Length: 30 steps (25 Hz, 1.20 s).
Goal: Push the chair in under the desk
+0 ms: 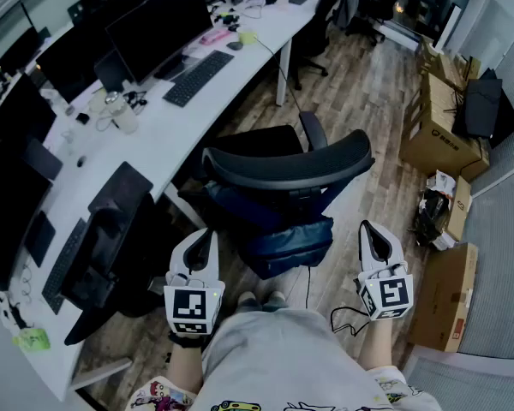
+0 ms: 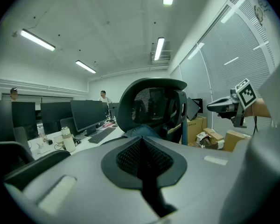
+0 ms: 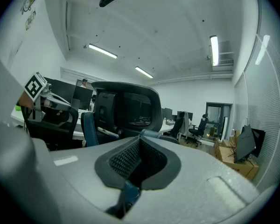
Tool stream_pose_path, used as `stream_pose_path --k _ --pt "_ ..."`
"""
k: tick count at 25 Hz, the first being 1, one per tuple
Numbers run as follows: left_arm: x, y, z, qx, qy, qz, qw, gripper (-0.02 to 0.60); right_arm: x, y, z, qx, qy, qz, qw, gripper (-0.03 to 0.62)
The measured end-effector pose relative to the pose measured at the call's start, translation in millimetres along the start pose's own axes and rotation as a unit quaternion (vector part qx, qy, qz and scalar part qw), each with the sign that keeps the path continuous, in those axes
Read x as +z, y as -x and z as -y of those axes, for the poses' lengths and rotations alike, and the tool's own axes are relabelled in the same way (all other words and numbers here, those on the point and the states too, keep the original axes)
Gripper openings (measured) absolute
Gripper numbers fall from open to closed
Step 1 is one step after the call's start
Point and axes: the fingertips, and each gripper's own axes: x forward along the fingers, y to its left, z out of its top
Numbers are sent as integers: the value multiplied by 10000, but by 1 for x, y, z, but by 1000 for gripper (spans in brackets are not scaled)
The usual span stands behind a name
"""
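Chair (image 1: 287, 168) sits mid-frame, pulled out from the white table (image 1: 158, 131) at left, backrest toward the person. Left gripper (image 1: 200, 240) and right gripper (image 1: 375, 236) hang lower frame behind it, not touching. Fingers pressed together and empty, likely for a blunt push on the backrest.
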Motion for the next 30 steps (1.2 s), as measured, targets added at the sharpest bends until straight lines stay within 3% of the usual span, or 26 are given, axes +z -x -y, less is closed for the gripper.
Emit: stream_pose_path --k 15,23,30 --pt "-3 -1 -23 151 -544 -128 9983 12 -6 -7 16 30 140 -27 9999 4" --pt "-9 -11 -27 59 -954 -259 9951 89 -7 -27 16 507 735 -133 9959 100" --pt "-17 -26 -28 -127 -1795 -482 9825 156 -14 -44 24 801 1274 -301 9882 164"
